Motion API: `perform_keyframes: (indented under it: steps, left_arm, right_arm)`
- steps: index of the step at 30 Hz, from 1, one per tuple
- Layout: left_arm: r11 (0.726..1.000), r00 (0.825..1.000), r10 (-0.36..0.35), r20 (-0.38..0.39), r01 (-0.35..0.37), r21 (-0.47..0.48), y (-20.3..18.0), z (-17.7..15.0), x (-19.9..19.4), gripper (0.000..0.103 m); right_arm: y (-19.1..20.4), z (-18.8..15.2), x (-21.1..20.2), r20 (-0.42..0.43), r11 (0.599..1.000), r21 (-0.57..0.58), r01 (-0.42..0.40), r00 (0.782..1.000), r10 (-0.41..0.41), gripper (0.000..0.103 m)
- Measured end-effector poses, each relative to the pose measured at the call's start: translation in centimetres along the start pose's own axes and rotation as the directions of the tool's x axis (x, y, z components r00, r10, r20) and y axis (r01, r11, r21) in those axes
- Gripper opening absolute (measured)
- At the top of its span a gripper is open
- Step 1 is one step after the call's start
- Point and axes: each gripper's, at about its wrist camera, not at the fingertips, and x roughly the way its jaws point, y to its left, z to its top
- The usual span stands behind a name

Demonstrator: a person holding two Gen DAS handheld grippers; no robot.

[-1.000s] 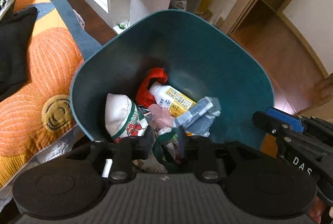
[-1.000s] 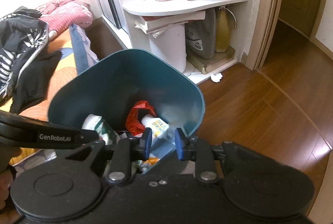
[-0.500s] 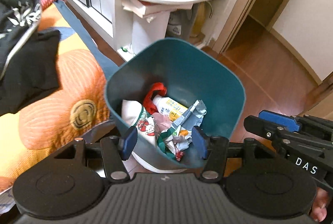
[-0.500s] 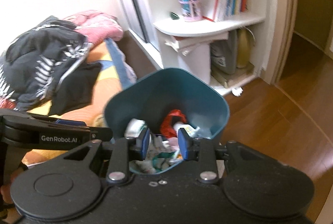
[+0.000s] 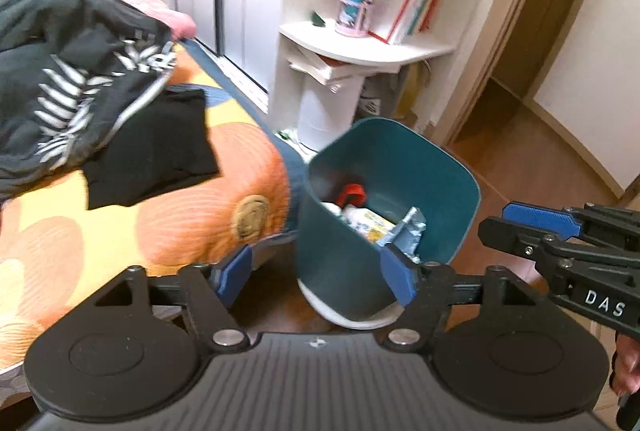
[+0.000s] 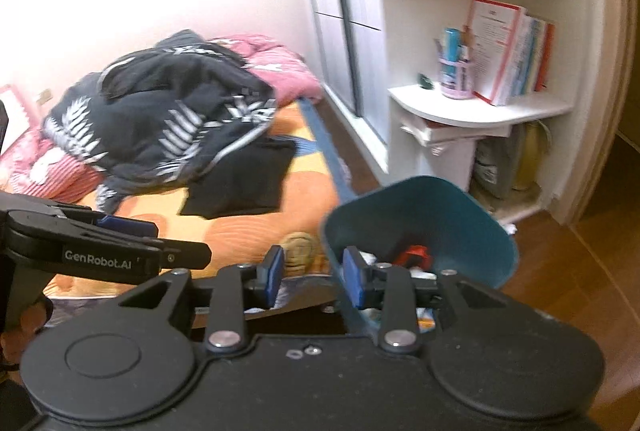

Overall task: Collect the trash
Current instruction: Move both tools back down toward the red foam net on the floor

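Note:
A teal trash bin [image 5: 404, 167] stands on the wooden floor beside the bed. Inside it lie a red scrap [image 5: 352, 193], a white bottle with a yellow label [image 5: 366, 222] and a crumpled silver-blue wrapper [image 5: 412, 227]. My left gripper [image 5: 316, 273] hovers above and short of the bin, its jaws opening, nothing gripped. To its right my right gripper [image 5: 520, 227] shows. In the right wrist view the bin [image 6: 452, 215] sits just right of my right gripper [image 6: 313, 275], whose jaws are opening and empty. The left gripper [image 6: 160, 247] reaches in from the left.
The bed's orange quilt [image 5: 180, 215] carries a heap of black clothes [image 5: 72, 91] and a pink blanket [image 6: 280, 71]. A white corner shelf [image 5: 360, 47] holds books and a pen cup, with a white container [image 5: 328, 111] beneath. An open doorway [image 5: 532, 43] is at the right.
Both grippers have pulled back and up from the bin, which now looks smaller and farther. Both pairs of jaws have widened. The trash stays in the bin.

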Motion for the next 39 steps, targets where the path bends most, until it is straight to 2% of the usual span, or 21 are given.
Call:
perform_keyframes:
  steps: [3,5,10,12,13,14,16,22,30,36,39]
  left_arm:
    - [1.0,1.0,0.012,0.016,-0.011,-0.025,2.1,-1.4,-2.1,0.075]
    - [0.999,1.0,0.019,0.023,-0.018,-0.047,3.4,-2.3,-3.2,0.082]
    - [0.994,0.997,0.058,0.046,-0.053,-0.091,7.2,-5.1,-4.8,0.085]
    - [0.992,0.997,0.064,0.045,-0.059,-0.111,8.6,-6.3,-5.0,0.091]
    - [0.99,0.997,0.07,0.043,-0.064,-0.125,9.5,-6.9,-4.9,0.099]
    - [0.987,0.996,0.079,0.043,-0.072,-0.142,10.3,-7.6,-4.7,0.103]
    - [0.981,0.995,0.093,0.032,-0.086,-0.174,11.9,-8.9,-4.1,0.103]
    - [0.945,0.987,0.146,-0.071,-0.16,-0.286,16.8,-12.4,-0.1,0.103]
    - [0.894,0.951,0.22,-0.217,-0.286,-0.346,21.9,-17.8,7.3,0.103]
    - [0.865,0.907,0.237,-0.347,-0.36,-0.35,24.7,-21.3,13.7,0.103]
    - [0.857,0.891,0.222,-0.395,-0.371,-0.356,25.7,-22.6,16.8,0.103]
  right_arm:
    - [2.2,-0.3,0.0,-0.007,0.999,-0.02,-0.041,0.999,0.041,0.044]
    - [3.5,-0.6,0.2,-0.018,0.997,-0.032,-0.064,0.998,0.064,0.046]
    - [6.4,-1.7,2.1,-0.073,0.992,-0.047,-0.113,0.991,0.11,0.049]
    - [7.6,-2.4,3.3,-0.102,0.99,-0.051,-0.132,0.987,0.126,0.049]
    - [8.1,-2.8,3.9,-0.115,0.989,-0.055,-0.141,0.984,0.134,0.049]
    - [8.6,-3.2,4.7,-0.13,0.987,-0.058,-0.149,0.981,0.141,0.049]
    - [9.5,-4.1,6.5,-0.169,0.984,-0.06,-0.168,0.973,0.155,0.049]
    - [11.3,-6.7,12.7,-0.292,0.982,-0.06,-0.176,0.944,0.152,0.05]
    - [13.2,-10.4,21.7,-0.411,0.987,-0.085,-0.135,0.907,0.089,0.05]
    - [12.8,-13.2,29.4,-0.529,0.996,-0.005,-0.084,0.846,0.069,0.049]
    - [12.3,-14.9,33.1,-0.568,0.999,0.021,-0.047,0.821,0.05,0.049]
